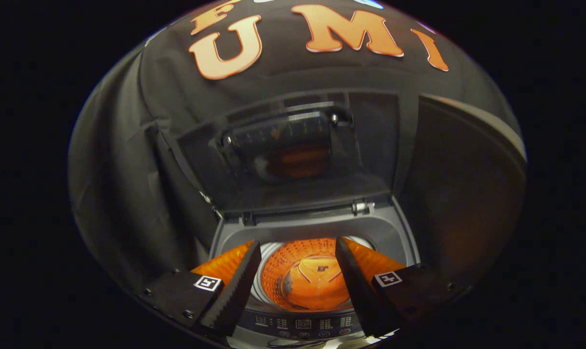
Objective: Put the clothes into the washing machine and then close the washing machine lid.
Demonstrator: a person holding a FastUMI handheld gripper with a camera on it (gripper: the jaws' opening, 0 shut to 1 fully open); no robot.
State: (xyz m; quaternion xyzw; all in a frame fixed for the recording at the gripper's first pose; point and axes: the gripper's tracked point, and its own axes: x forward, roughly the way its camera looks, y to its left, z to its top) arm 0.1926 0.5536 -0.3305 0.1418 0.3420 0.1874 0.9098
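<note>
A hand-held gripper [297,261] hangs above a top-loading washing machine [389,232], its two fingers [239,286] spread wide apart and grasping nothing. The serrated inner faces of the fingers angle toward one another at the tips, and the gap between them frames the machine's round drum [293,276], which glows orange under the booth lighting. At the bottom of the drum sits the agitator plate [317,283], seen straight down between the fingers. No fabric lies between the fingers or against either of them; whether any clothes rest inside the drum cannot be told from this angle, since the perforated wall and the plate at its floor are all that can be made out there.

The washing machine lid [293,155] stands open, tipped up and back on its hinges [361,207] beyond the fingertips, its dark window panel catching a dull orange reflection. The grey rim of the tub opening curves just ahead of the fingers. Below and between the finger bases runs the control panel [302,324] with its row of small displays and buttons, too small to make out. A dark curved panel [462,194] rises to the right of the machine, and black cloth [123,169] drapes the wall behind and to the left
</note>
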